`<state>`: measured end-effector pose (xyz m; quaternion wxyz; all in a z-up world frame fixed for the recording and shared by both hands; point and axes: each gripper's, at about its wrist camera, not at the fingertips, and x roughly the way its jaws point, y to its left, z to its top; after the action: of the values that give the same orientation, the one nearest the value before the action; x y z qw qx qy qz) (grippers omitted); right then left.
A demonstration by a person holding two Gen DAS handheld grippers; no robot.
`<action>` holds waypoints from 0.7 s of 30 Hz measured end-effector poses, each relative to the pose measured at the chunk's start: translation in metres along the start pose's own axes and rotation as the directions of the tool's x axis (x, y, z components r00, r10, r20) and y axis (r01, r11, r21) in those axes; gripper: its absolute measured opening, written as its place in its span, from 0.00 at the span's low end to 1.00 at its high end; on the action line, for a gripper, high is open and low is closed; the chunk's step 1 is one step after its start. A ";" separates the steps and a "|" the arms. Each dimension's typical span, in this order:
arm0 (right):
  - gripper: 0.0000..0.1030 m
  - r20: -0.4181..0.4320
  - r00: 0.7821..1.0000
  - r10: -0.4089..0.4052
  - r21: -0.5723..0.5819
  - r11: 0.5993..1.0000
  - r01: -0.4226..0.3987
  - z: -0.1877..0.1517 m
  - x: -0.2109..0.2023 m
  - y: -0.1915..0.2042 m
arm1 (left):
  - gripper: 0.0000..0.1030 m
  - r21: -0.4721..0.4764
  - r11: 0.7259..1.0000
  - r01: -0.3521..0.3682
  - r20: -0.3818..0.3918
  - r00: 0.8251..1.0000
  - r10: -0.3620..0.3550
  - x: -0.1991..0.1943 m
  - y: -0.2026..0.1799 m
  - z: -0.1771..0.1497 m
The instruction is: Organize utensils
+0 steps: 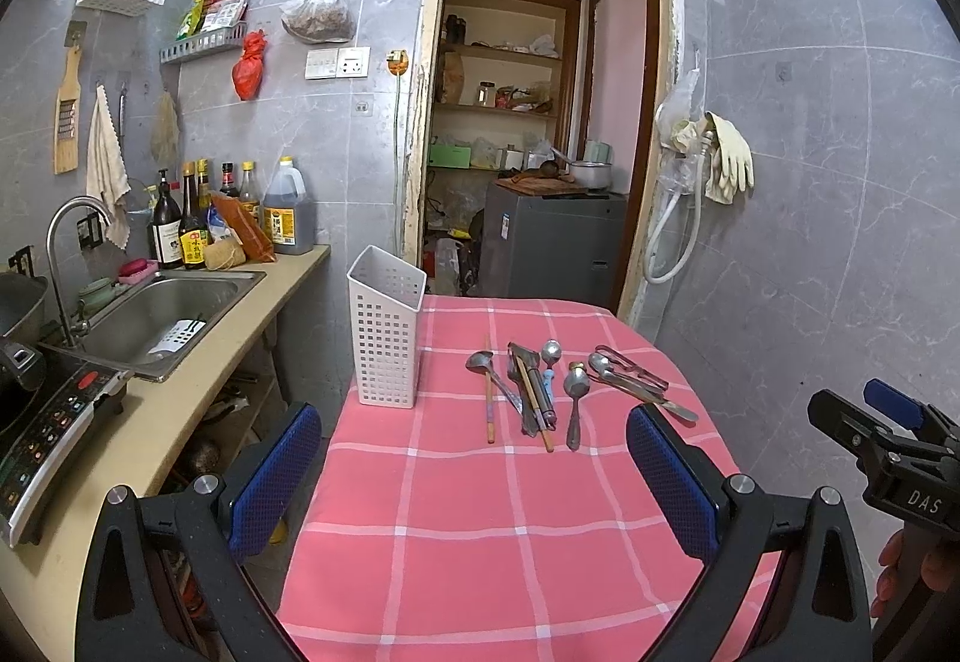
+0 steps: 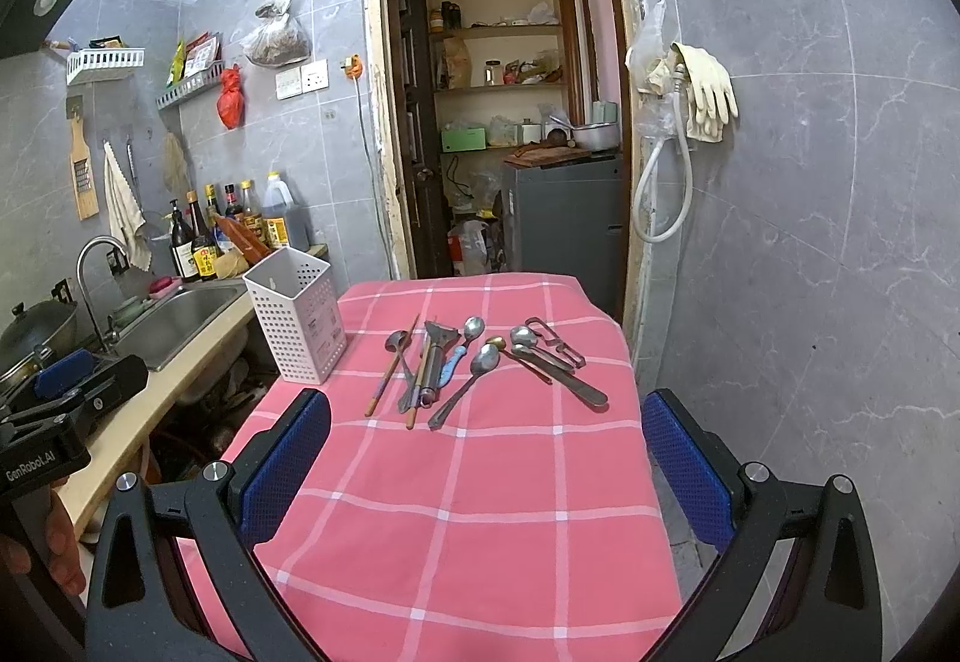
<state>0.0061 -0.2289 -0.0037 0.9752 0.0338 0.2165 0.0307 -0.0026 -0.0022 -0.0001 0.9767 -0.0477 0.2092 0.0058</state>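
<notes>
Both tools hover level over the near edge of the pink-clothed worktop (image 1: 456,542), left tool (image 1: 474,476) and right tool (image 2: 486,458) spread wide, empty, facing the utensils (image 2: 480,362) and the white caddy (image 1: 385,329).

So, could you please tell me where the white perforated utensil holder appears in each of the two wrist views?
Left wrist view: the white utensil holder stands left of centre, at the far left corner of the pink checked tablecloth, left of the utensil pile.
Right wrist view: the holder is further left, at the cloth's left edge beside the sink.
Shared landmark: the open doorway behind the table.
</notes>
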 end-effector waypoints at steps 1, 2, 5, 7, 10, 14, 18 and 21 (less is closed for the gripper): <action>0.99 0.000 1.000 0.000 0.000 1.000 0.000 0.000 0.000 0.000 | 0.99 -0.002 1.000 -0.001 0.004 1.000 0.001 -0.006 -0.001 0.001; 0.99 0.001 1.000 0.000 -0.001 1.000 0.000 0.000 0.000 0.000 | 0.99 -0.001 1.000 -0.001 0.003 1.000 0.001 -0.007 -0.001 0.001; 0.99 0.000 1.000 0.000 0.000 1.000 0.000 0.000 -0.001 -0.001 | 0.99 -0.002 1.000 0.000 0.003 1.000 0.000 -0.009 -0.001 0.001; 0.99 0.001 1.000 0.000 -0.001 1.000 0.000 0.000 -0.001 -0.001 | 0.99 -0.004 1.000 0.000 0.004 1.000 0.000 -0.010 -0.002 0.001; 0.99 0.002 1.000 0.000 0.000 1.000 0.000 0.000 -0.002 -0.001 | 0.99 -0.002 1.000 0.000 0.005 1.000 0.000 -0.010 -0.003 0.001; 0.99 0.001 1.000 0.000 0.000 1.000 0.000 0.001 -0.002 -0.002 | 0.99 0.000 1.000 0.002 0.006 1.000 -0.002 -0.014 -0.004 0.001; 0.99 0.000 1.000 0.001 0.000 1.000 -0.001 0.000 -0.002 -0.002 | 0.99 -0.002 1.000 -0.002 0.005 1.000 0.002 -0.009 -0.002 0.001; 0.99 0.000 1.000 0.001 0.001 1.000 -0.001 0.000 -0.002 -0.002 | 0.99 -0.003 1.000 -0.003 0.003 1.000 0.003 -0.009 -0.003 0.001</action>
<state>0.0047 -0.2309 -0.0030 0.9752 0.0341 0.2164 0.0309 -0.0104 -0.0049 0.0052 0.9770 -0.0487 0.2077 0.0074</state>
